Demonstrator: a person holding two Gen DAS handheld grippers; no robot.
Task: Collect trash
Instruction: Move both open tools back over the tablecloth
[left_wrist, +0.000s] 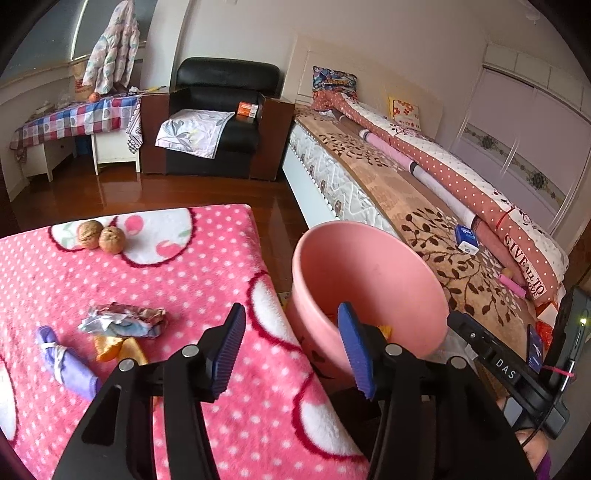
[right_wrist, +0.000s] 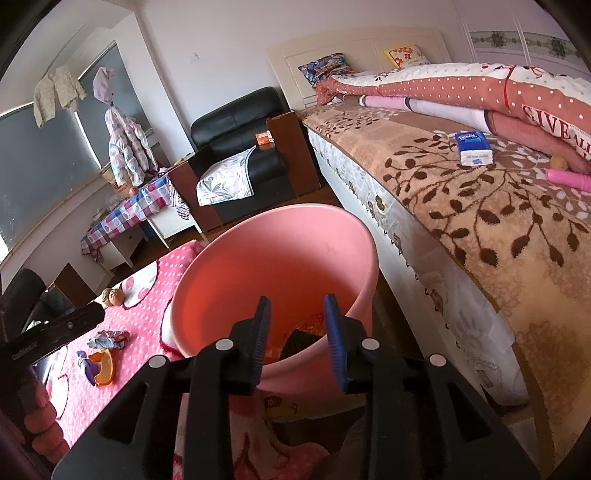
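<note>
A pink bin (left_wrist: 369, 280) stands beside the pink polka-dot blanket (left_wrist: 184, 280); it also fills the middle of the right wrist view (right_wrist: 280, 258), with orange and dark scraps at its bottom (right_wrist: 299, 332). On the blanket lie a crumpled wrapper (left_wrist: 125, 319), a purple wrapper (left_wrist: 66, 360) and an orange peel (left_wrist: 118, 349). My left gripper (left_wrist: 291, 325) is open and empty over the blanket's edge next to the bin. My right gripper (right_wrist: 295, 321) is open and empty above the bin's mouth.
Two walnuts (left_wrist: 100, 236) sit at the blanket's far end. A bed (left_wrist: 424, 206) with a leaf-patterned cover runs along the right, with a blue tissue pack (right_wrist: 474, 147) on it. A black armchair (left_wrist: 221, 118) and a checked table (left_wrist: 74, 122) stand at the back.
</note>
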